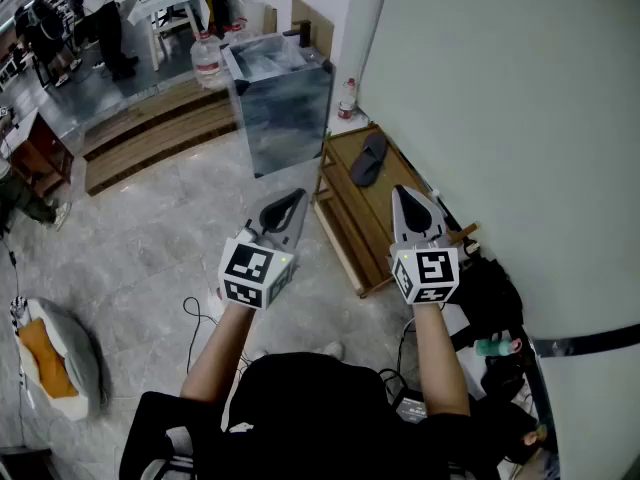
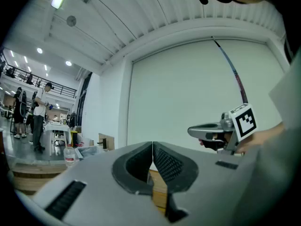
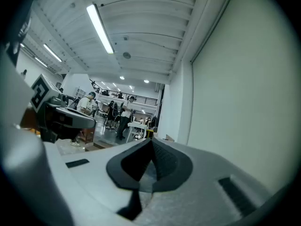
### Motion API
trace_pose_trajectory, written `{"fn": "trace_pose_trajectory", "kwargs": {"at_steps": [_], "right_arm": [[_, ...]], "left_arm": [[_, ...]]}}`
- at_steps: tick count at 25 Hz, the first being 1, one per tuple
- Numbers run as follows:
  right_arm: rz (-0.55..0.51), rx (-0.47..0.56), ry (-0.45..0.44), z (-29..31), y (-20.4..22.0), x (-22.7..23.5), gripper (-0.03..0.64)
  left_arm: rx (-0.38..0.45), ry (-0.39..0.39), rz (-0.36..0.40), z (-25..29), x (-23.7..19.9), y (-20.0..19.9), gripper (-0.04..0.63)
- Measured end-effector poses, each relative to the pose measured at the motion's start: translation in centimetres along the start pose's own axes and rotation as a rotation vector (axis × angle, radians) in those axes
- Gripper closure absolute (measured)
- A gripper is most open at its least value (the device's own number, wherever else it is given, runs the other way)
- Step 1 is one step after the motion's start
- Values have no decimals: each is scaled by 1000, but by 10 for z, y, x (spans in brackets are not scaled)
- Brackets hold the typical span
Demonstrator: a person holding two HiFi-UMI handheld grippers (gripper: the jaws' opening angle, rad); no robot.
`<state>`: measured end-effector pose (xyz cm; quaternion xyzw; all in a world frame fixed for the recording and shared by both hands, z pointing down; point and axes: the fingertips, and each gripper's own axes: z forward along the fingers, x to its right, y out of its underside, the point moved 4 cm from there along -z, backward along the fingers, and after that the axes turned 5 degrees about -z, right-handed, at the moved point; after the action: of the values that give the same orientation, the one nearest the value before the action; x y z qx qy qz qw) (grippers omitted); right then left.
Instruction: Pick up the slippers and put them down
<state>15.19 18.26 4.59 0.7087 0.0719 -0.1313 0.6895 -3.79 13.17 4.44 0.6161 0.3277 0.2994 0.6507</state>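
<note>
1. Fingers on your left gripper are pressing together pad to pad and are clamping nothing.
2. Fingers on your right gripper are likewise meeting at their tips, with nothing caught between them.
3. You are holding both grippers level and side by side in front of you, well above the floor. They are pointing out over the room instead of down at anything.
4. One dark slipper is lying on the top shelf of the wooden shoe rack, which is standing against the white wall. In the head view it is sitting ahead of you, between the two grippers and well apart from both. I cannot make out a second slipper from here.
5. A metal box is standing just beside the rack's far end, to the left of the slipper.
6. Judging from this, you are at the very start: the pick-up is not yet under way, and you are only lining up on the rack.
7. The next move is calling for three things. You will be needing to part the fingers of the gripper you choose, tip it downward, and bring it forward and down to the slipper, most likely taking it by its upper band or edge. The right gripper is looking like the nearer one to it.
</note>
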Motion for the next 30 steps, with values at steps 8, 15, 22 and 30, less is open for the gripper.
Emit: {"fn": "trace_pose_trajectory", "kwargs": {"at_steps": [8,15,22,30], "right_arm": [[36,9,-21,-8,21,28,626],[75,-15,-91,-20,45,52,626],[115,-22,-147,-15,62,52,626],[55,29,-203,6,59,53,626]], "left_arm": [[-26,-19,6,25,20,22,589],[-43,-57,-13,41,46,37,589],[-72,-87,-6,44,50,56,589],[-87,-73,-2,71,40,61,589]]}}
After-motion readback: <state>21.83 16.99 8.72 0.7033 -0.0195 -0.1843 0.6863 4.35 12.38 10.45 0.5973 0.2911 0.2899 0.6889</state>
